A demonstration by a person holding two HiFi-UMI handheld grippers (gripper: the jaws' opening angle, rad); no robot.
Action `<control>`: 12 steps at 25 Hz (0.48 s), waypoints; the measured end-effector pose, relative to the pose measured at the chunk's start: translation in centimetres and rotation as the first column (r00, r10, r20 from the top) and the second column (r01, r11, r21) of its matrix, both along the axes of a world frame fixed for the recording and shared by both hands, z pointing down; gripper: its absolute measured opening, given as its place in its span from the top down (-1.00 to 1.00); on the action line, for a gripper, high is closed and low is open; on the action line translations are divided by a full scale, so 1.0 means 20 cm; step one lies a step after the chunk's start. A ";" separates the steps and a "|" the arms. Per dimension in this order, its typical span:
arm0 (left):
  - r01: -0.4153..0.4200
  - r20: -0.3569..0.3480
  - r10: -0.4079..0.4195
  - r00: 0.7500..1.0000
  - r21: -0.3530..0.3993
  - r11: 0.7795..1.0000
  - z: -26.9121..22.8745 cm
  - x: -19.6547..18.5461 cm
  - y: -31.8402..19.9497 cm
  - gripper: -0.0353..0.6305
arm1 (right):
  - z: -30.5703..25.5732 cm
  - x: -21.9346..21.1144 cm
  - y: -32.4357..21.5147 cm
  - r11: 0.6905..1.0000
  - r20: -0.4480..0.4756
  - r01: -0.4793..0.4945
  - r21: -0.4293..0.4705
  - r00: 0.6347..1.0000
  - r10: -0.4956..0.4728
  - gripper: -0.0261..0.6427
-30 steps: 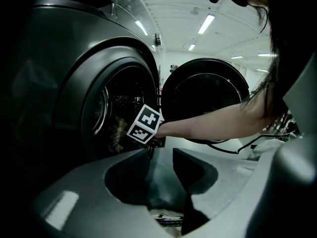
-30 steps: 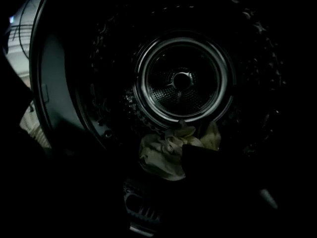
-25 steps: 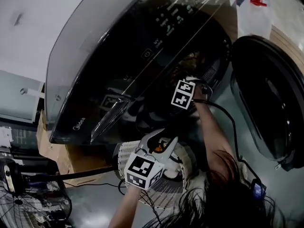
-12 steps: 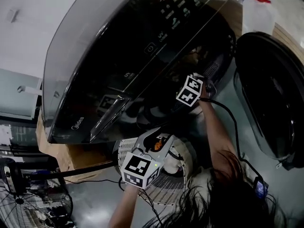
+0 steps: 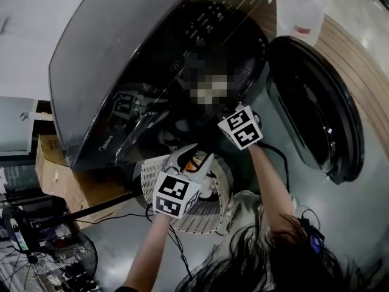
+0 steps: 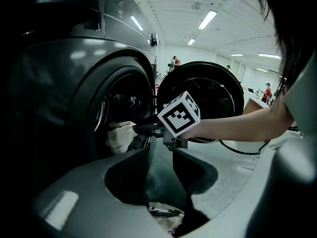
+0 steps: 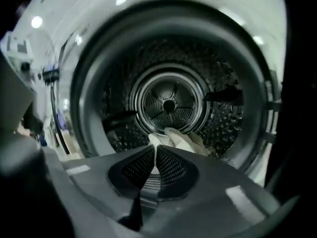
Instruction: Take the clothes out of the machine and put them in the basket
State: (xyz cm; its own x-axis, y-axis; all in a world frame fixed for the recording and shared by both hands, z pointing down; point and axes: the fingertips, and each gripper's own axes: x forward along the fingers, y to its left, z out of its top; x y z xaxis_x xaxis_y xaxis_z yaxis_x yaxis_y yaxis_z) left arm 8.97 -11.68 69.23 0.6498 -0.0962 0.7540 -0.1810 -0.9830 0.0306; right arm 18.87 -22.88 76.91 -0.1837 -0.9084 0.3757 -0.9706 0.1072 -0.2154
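A white cloth (image 7: 184, 141) hangs at the mouth of the grey washing machine's drum (image 7: 168, 103), and my right gripper (image 7: 156, 150) is shut on it. From the left gripper view the same cloth (image 6: 119, 137) shows at the drum opening, pinched by the right gripper (image 6: 137, 129). In the head view its marker cube (image 5: 240, 128) sits at the machine's opening and its fingertips are hidden. My left gripper (image 5: 196, 158) hovers open over the white lattice basket (image 5: 203, 225), holding nothing. Some clothes (image 6: 163, 214) lie below it in the basket.
The round machine door (image 5: 316, 108) stands swung open to the right. A clear detergent bottle (image 5: 298, 11) stands on the wooden floor behind it. A cardboard box (image 5: 58, 181) and a floor fan (image 5: 42, 266) are at the left. A cable (image 5: 285, 160) trails from the right gripper.
The right gripper has drawn back from deep in the drum to its mouth, with the white cloth in its jaws. The left gripper stayed over the basket. The head camera shifted.
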 end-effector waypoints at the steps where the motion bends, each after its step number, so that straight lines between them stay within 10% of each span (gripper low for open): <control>1: 0.004 0.001 -0.004 1.000 -0.004 1.000 -0.02 0.01 0.01 0.40 | -0.05 0.00 0.05 1.000 0.029 -0.013 0.002 0.999 0.013 0.80; 12: 0.088 0.027 -0.088 0.996 0.007 0.996 -0.15 0.04 -0.04 0.20 | -0.52 -0.03 0.43 0.999 0.210 -0.024 -0.042 0.977 0.032 0.80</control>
